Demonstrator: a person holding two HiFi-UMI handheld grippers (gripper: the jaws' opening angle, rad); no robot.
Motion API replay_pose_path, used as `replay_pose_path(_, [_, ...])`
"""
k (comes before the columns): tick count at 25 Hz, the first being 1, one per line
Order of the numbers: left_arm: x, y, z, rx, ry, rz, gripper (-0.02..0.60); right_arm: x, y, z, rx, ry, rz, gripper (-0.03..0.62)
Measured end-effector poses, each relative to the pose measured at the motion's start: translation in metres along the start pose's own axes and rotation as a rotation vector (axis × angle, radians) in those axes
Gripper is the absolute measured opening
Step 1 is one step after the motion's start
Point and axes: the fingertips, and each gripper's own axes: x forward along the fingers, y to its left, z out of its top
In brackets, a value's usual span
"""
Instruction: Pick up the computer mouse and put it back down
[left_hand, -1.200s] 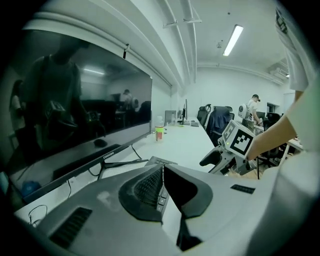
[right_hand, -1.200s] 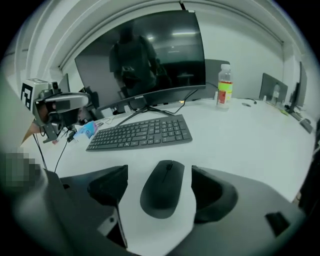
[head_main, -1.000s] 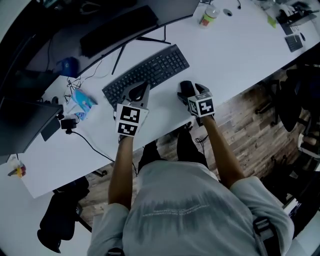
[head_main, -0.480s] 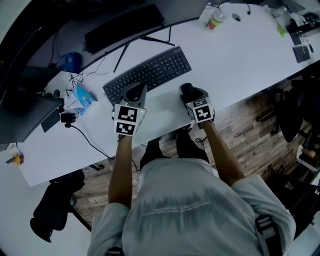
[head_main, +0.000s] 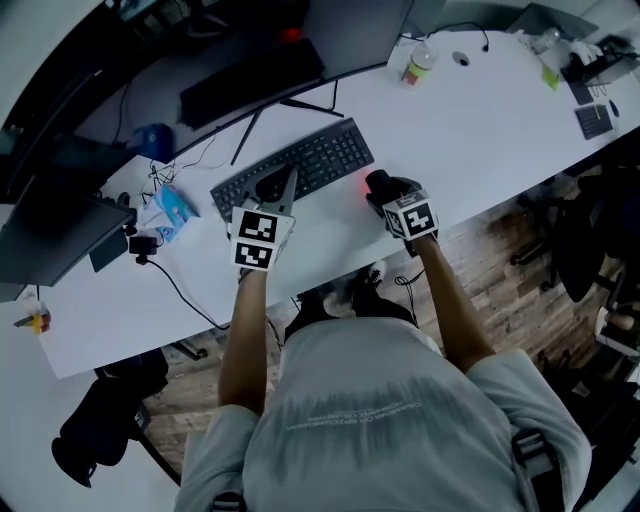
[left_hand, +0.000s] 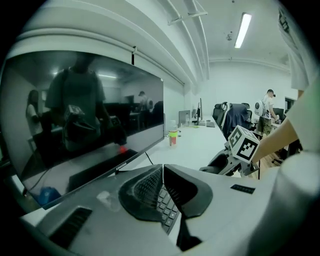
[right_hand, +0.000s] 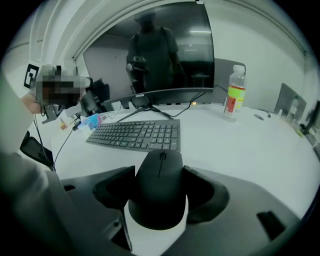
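As things sit, R gripper (right_hand: 159, 172): jaws clamped on mouse (right_hand: 159, 197)
L gripper (left_hand: 162, 169): jaws shut, empty, above kb (left_hand: 165, 210) edge

Grey short-sleeved T-shirt (head_main: 390, 420), faint print across back; black-and-white marker cubes (head_main: 257, 240); dark fingers (left_hand: 187, 187).

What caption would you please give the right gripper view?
Right gripper shut on the computer mouse, keyboard beyond on white desk.

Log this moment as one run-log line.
phase: mouse grasp | right claw: shut on computer mouse | left claw: shut, empty, over keyboard near edge | mouse: beside keyboard's right end
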Motion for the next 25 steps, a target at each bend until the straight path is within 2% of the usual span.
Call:
replay_pose_path(7, [-0.01,0.009,0.049,0.053,-0.094,0.018,0.015,-0.058,-0.036,0.068,-0.036,-0.132,-0.087,0.304])
replay_pose_path(12, [-0.017,0.016,0.071,0.075,-0.151,0.028,0.015,-0.105,-0.049,0.114,-0.076,-0.239,-0.145,0.304])
replay_pose_path(17, [-0.029,0.015,0.098,0.094,-0.21,0.028,0.015,-0.154,-0.051,0.15,-0.101,-0.338,-0.204,0.304])
replay_pose_path(25, [-0.054,0.011,0.136,0.115,-0.291,0.023,0.015,-0.221,-0.032,0.185,-0.179,-0.459,-0.248,0.304])
